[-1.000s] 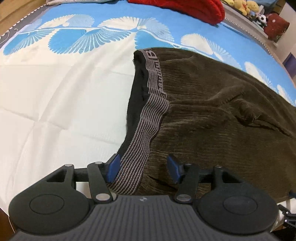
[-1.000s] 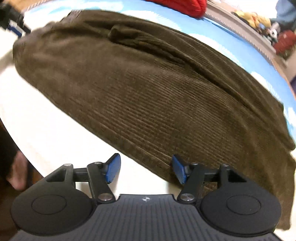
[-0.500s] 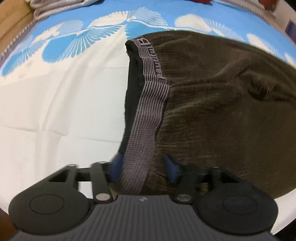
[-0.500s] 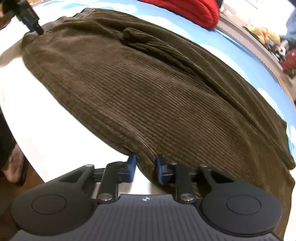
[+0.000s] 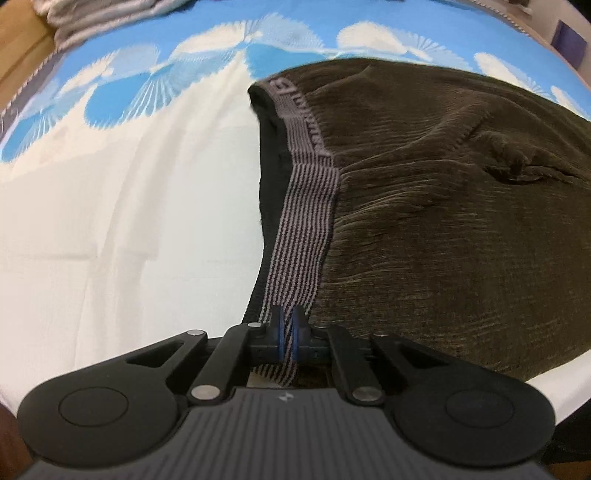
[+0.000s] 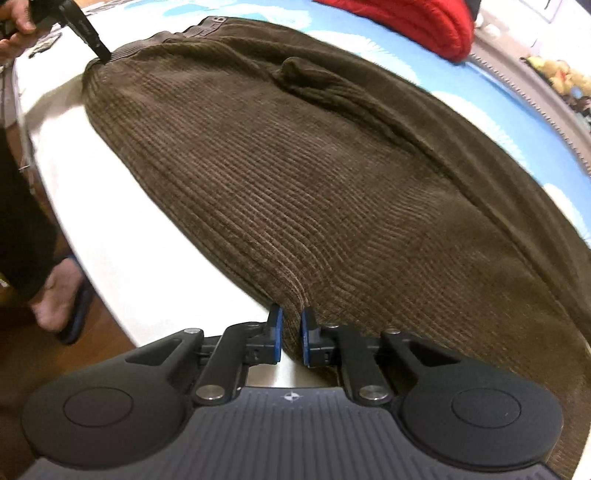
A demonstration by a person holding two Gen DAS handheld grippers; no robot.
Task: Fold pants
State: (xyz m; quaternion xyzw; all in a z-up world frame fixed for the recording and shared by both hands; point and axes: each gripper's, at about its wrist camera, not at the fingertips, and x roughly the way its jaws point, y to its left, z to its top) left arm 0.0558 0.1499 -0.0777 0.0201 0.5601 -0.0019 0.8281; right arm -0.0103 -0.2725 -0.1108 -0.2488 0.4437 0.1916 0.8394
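Observation:
Dark brown corduroy pants (image 5: pixel 443 206) lie spread on the bed, with a grey striped elastic waistband (image 5: pixel 299 236) at their left end. My left gripper (image 5: pixel 287 325) is shut on the near corner of the waistband. In the right wrist view the pants (image 6: pixel 314 177) stretch from upper left to lower right. My right gripper (image 6: pixel 291 328) is shut on a pinch of the near edge of the pants, partway down the leg. The left gripper (image 6: pixel 98 50) shows far off at the waistband corner.
The bed has a white sheet (image 5: pixel 129 221) with blue fan patterns (image 5: pixel 122 99). A red garment (image 6: pixel 417 22) lies at the far side, and a grey cloth (image 5: pixel 110 18) at the far left. The person's foot in a slipper (image 6: pixel 62 306) stands on the wooden floor beside the bed.
Both grippers went from open to shut: the left closed on the waistband corner, the right closed on the near edge of the pants. Both cameras moved in slightly.

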